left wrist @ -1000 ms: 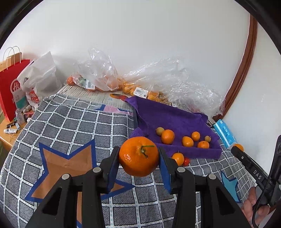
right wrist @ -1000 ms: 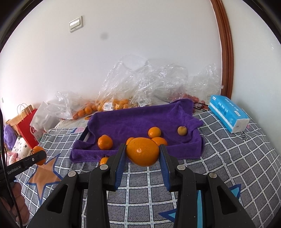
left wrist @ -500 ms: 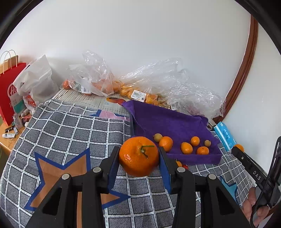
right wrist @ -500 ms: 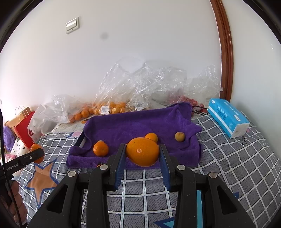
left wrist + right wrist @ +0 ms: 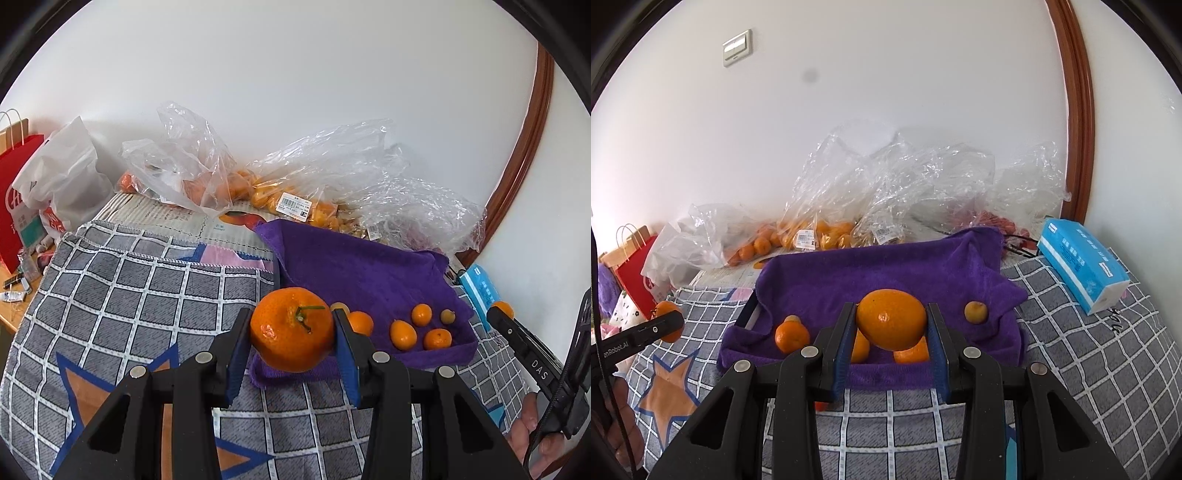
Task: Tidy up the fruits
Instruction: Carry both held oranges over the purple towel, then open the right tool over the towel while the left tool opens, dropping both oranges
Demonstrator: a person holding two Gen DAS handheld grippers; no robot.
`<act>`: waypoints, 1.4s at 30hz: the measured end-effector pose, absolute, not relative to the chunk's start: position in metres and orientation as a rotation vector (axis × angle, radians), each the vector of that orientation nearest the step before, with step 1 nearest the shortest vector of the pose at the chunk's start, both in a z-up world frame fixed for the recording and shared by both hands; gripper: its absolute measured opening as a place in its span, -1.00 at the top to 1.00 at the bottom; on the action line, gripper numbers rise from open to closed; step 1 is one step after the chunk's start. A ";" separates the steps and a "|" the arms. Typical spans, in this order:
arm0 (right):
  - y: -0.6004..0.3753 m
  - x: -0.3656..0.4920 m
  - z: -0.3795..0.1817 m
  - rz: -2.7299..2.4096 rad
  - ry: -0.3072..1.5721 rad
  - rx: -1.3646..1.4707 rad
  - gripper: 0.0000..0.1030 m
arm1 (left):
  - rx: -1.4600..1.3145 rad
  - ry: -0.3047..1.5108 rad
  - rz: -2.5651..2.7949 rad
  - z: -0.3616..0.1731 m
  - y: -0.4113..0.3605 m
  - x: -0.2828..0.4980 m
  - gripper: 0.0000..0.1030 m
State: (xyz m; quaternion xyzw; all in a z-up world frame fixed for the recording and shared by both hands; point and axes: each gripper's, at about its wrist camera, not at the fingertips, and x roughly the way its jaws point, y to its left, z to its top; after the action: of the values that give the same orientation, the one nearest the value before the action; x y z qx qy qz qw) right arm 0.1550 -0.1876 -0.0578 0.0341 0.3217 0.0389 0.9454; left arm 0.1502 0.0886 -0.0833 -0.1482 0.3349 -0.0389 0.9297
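I have a stemmed mandarin (image 5: pixel 291 328) clamped in my left gripper (image 5: pixel 291 334), held above the near left corner of the purple towel (image 5: pixel 354 266). My right gripper (image 5: pixel 891 332) is clamped on a smooth orange (image 5: pixel 892 319) over the towel's front edge, where several small fruits (image 5: pixel 403 334) lie. A checked cloth (image 5: pixel 122 288) lies underneath.

Fruits (image 5: pixel 403 334) on towel (image 5: pixel 362 269), bags (image 5: pixel 325 173) behind (against wall), tissue box (image 5: pixel 1082 267) right

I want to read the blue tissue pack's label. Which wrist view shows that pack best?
The right wrist view: the blue tissue pack lies whole on the checked cloth, top and end face in sight, though its print is too small to read. The left wrist view catches only a sliver of it at the far right, behind the purple towel.
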 end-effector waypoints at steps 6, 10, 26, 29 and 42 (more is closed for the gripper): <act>-0.196 0.178 -0.063 0.060 0.659 0.047 0.28 | -0.323 0.702 -0.040 -0.091 0.108 0.171 0.22; -0.207 0.193 -0.067 0.041 0.661 0.041 0.28 | -0.351 0.727 -0.051 -0.099 0.116 0.185 0.22; -0.226 0.246 -0.100 0.033 0.718 0.022 0.28 | -0.294 0.808 -0.157 -0.110 0.059 0.256 0.22; -0.228 0.248 -0.113 0.035 0.750 0.016 0.28 | -0.287 0.832 -0.165 -0.117 0.049 0.269 0.22; -0.231 0.254 -0.142 0.093 0.879 0.039 0.28 | -0.274 0.910 -0.142 -0.147 0.031 0.301 0.22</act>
State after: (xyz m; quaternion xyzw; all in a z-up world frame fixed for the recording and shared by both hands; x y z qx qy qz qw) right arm 0.2545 -0.2313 -0.1419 0.0191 0.4252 0.0451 0.9038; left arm 0.3011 0.0306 -0.1472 -0.1316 0.4375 -0.0682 0.8869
